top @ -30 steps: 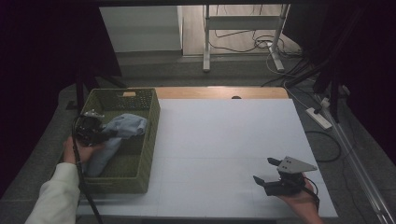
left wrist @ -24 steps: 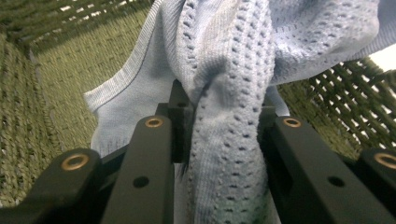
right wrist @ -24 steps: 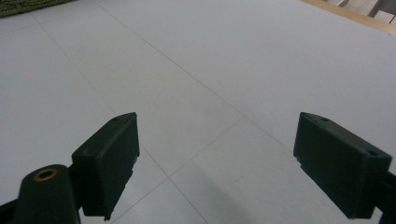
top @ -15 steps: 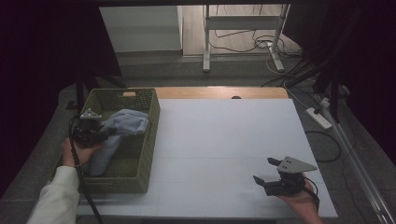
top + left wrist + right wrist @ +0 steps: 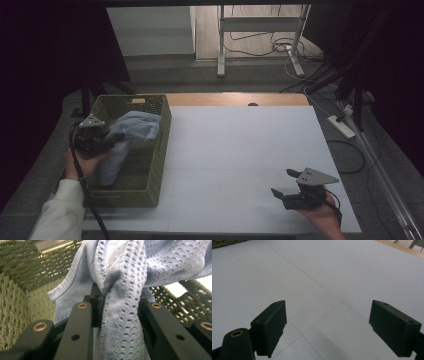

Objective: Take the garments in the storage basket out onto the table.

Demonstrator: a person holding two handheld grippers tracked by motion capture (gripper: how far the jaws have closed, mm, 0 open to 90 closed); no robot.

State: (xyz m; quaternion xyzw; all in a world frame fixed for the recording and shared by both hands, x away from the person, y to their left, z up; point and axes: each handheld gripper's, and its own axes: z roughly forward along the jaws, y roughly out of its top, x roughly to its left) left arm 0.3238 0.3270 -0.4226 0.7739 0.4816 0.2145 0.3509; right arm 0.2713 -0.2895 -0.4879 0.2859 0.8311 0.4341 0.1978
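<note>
Left gripper (image 5: 116,142) clamped on a bunched fold of the light-blue knit cloth (image 5: 131,131), jaws pressing it from both sides. Cloth hangs over the inside of the green woven basket (image 5: 159,150), its lower end down in the basket. Right gripper (image 5: 284,184) well apart from the basket, low over the white table (image 5: 235,150), 2 jaws spread wide, nothing between them.

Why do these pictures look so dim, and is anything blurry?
High view: the room around is dark, and the white table is lit evenly, without glare. Left gripper view: the blue knitted cloth is sharp, while the green basket behind is softer. Right gripper view: a faint shadow falls on the table.
</note>
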